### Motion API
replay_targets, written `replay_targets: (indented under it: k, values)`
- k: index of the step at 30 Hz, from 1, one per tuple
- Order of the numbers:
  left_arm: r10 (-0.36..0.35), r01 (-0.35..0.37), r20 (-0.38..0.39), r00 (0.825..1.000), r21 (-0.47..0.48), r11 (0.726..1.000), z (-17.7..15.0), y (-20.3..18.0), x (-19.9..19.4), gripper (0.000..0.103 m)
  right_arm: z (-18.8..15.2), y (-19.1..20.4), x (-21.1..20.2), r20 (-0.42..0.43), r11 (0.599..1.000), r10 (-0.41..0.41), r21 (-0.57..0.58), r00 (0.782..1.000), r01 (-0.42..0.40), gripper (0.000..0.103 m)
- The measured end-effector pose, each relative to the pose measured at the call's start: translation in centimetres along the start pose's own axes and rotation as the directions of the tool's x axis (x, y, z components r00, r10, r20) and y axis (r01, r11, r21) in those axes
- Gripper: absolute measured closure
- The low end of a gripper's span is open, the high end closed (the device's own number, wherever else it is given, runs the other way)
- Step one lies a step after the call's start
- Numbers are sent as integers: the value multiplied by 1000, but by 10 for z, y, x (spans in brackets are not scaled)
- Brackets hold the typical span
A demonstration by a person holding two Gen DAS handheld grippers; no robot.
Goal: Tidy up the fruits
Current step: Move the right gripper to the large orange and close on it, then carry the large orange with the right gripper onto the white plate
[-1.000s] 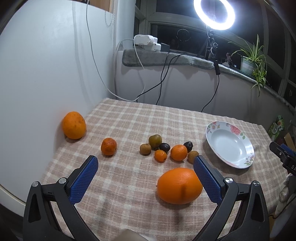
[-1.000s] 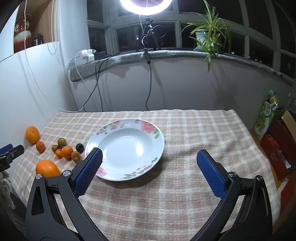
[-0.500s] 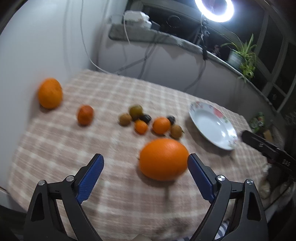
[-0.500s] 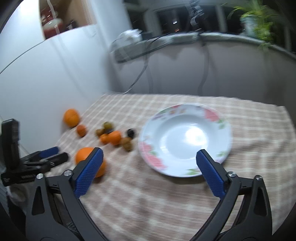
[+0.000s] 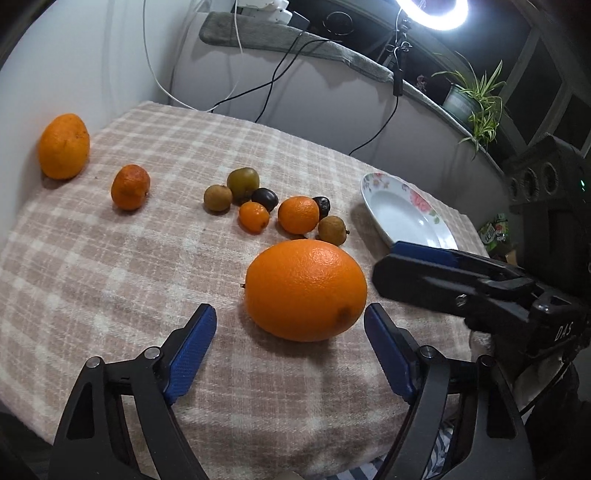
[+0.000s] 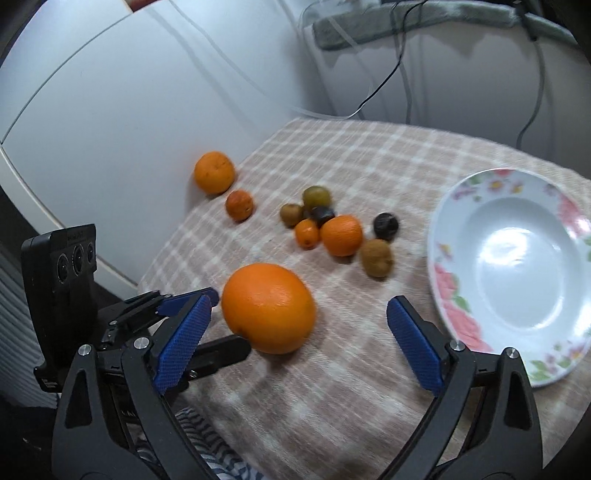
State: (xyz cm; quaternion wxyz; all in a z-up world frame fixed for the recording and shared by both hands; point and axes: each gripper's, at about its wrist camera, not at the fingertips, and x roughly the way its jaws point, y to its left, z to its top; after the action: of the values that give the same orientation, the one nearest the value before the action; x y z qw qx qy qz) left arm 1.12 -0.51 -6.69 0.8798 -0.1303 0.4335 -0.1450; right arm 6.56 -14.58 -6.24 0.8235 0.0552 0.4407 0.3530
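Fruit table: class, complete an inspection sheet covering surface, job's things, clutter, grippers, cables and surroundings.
Surface: beige checked tablecloth.
Job's things: big oval orange nearest; eight smaller fruits behind; larger orange by the wall; empty white floral plate.
Clutter: nothing seen.
Grippers: left claw and right claw closing, pads off the big orange.
Cables: black and white leads down the wall.
Surroundings: ring light, potted plant.

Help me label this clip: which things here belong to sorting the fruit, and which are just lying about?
For the job: big orange, small fruits, two more oranges, plate, left gripper and right gripper, both closing, nothing gripped.

Lying about: ring light, plant, cables.
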Motion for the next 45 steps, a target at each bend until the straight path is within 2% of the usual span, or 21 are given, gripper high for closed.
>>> replay_targets:
  k: [2, 8, 9, 11, 15, 17, 28, 39, 45]
  values:
    - [0, 0, -8, 1000, 0, 1000, 0, 1, 4, 23, 4, -1, 11, -40, 999, 38, 15, 998, -37, 15]
    - [-22, 22, -24, 999, 10, 1000, -1, -1, 10, 25, 6, -7, 34, -126, 992, 122, 58, 984, -116, 17]
    - [-25, 25, -27, 999, 12, 1000, -1, -2, 11, 25, 6, -7, 37, -137, 991, 130, 61, 982, -123, 24]
    - [-27, 27, -29, 999, 17, 999, 1, -2, 13, 25, 5, -8, 45, -163, 987, 150, 76, 975, -139, 29]
    - [-35, 36, -24, 999, 20, 999, 4, -2, 16, 26, 7, -10, 51, -167, 983, 171, 97, 971, -156, 29]
    - [-53, 53, -23, 998, 13, 998, 6, -1, 17, 29, 7, -10, 53, -165, 984, 167, 89, 972, -153, 29]
    - [-38, 39, -11, 999, 49, 998, 7, -12, 14, 29, 6, -11, 38, -132, 983, 164, 105, 978, -151, 30]
    - [-92, 89, 11, 996, 152, 984, 29, -57, 18, 29, 7, -36, -21, -31, 987, 108, 124, 994, -103, 30]
    - [-130, 128, -5, 991, 208, 970, 37, -87, 31, 30, 4, -59, -53, 12, 985, 66, 156, 998, -67, 30]
